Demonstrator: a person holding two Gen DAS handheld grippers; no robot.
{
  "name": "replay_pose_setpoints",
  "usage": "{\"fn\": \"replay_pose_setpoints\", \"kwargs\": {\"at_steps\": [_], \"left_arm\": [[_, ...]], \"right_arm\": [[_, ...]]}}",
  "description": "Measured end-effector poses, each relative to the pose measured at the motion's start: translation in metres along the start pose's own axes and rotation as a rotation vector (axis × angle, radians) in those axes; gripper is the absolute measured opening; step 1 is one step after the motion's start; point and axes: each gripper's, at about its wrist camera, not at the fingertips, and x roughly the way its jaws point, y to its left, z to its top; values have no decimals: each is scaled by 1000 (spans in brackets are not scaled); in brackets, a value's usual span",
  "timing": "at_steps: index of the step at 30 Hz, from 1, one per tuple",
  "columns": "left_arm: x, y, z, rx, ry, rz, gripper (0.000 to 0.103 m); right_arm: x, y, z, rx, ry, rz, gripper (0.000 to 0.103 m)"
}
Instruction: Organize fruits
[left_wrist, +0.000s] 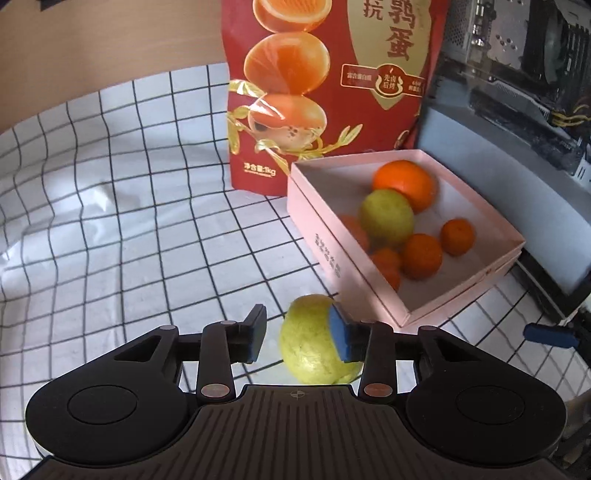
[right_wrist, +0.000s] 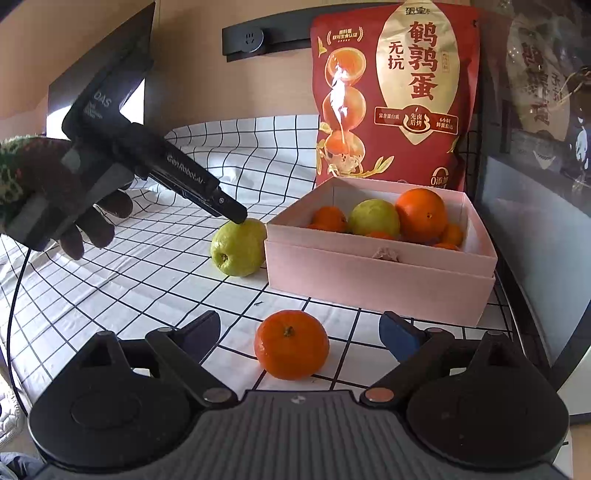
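Note:
A green guava (left_wrist: 314, 341) lies on the checked cloth beside the pink box (left_wrist: 325, 236). My left gripper (left_wrist: 299, 334) is open around it; the right pad touches the fruit and the left pad stands just clear. In the right wrist view the guava (right_wrist: 238, 247) sits by the box's left wall (right_wrist: 369, 266), with the left gripper (right_wrist: 231, 212) over it. My right gripper (right_wrist: 299, 332) is open around an orange mandarin (right_wrist: 291, 344) on the cloth, touching neither side. The box holds a second guava (right_wrist: 373, 218), a large orange (right_wrist: 421, 214) and several small mandarins.
A tall red snack bag (right_wrist: 395, 92) stands behind the box. A computer case with a glass side (left_wrist: 517, 92) runs along the right edge. A wall with a socket strip (right_wrist: 251, 37) lies behind. The checked cloth (left_wrist: 110, 221) stretches left.

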Motion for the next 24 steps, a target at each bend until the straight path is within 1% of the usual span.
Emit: {"fn": "replay_pose_setpoints", "kwargs": {"at_steps": [5, 6, 7, 9, 12, 16, 19, 24], "left_arm": [[12, 8, 2, -132, 68, -129, 47], [16, 9, 3, -150, 73, -137, 50], [19, 10, 3, -162, 77, -139, 54], [23, 11, 4, -172, 89, -140, 59], [27, 12, 2, -162, 133, -182, 60], [25, 12, -1, -129, 110, -199, 60], [23, 11, -7, -126, 61, -199, 60], [19, 16, -21, -165, -23, -220, 61]], "right_arm": [[0, -1, 0, 6, 2, 9, 93], [0, -1, 0, 7, 2, 10, 93], [0, -1, 0, 10, 2, 10, 93], [-1, -1, 0, 12, -3, 9, 93], [-1, 0, -1, 11, -6, 9, 93], [-1, 0, -1, 12, 3, 16, 93], [1, 0, 0, 17, 12, 17, 93], [4, -1, 1, 21, 25, 11, 93]]}}
